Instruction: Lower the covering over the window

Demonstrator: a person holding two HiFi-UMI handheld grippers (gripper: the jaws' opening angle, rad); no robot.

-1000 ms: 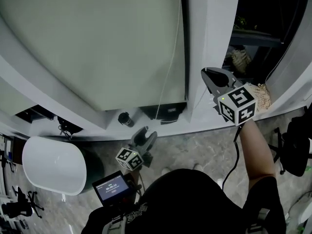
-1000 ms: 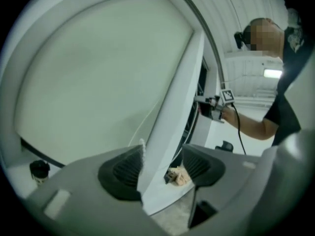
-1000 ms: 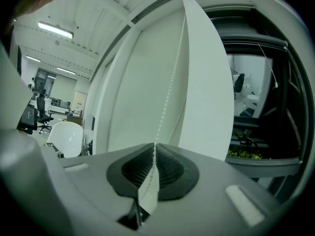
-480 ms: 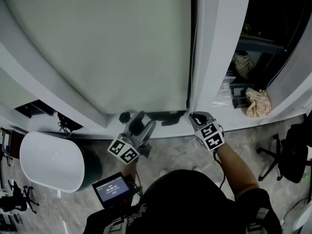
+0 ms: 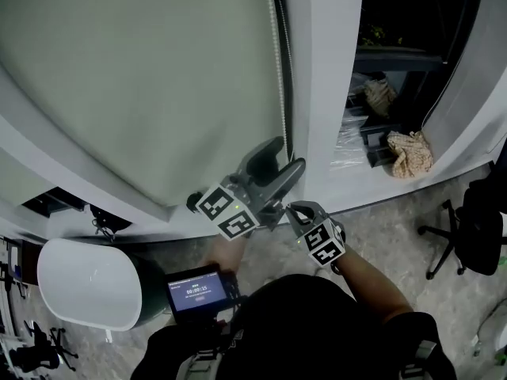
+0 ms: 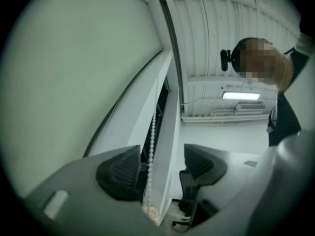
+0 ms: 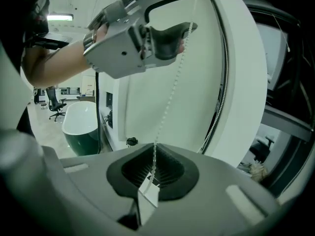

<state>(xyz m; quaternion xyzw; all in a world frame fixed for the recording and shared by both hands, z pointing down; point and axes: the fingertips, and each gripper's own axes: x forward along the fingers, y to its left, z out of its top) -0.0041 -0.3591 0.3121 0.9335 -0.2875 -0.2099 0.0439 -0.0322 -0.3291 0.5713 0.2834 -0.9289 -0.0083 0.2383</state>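
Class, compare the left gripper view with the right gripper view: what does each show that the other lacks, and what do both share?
Only the left gripper view: a ceiling light. Only the right gripper view: the right gripper shut on the bead chain, and a tub on the floor. Both: the pale blind, the bead chain, and the left gripper, whose jaws have just been opening and stand apart with the bead chain running unclamped between them.

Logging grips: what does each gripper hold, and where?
The right gripper clamps the bead chain at its white connector. The left gripper, jaws just opened, holds nothing; the chain runs loose between them.
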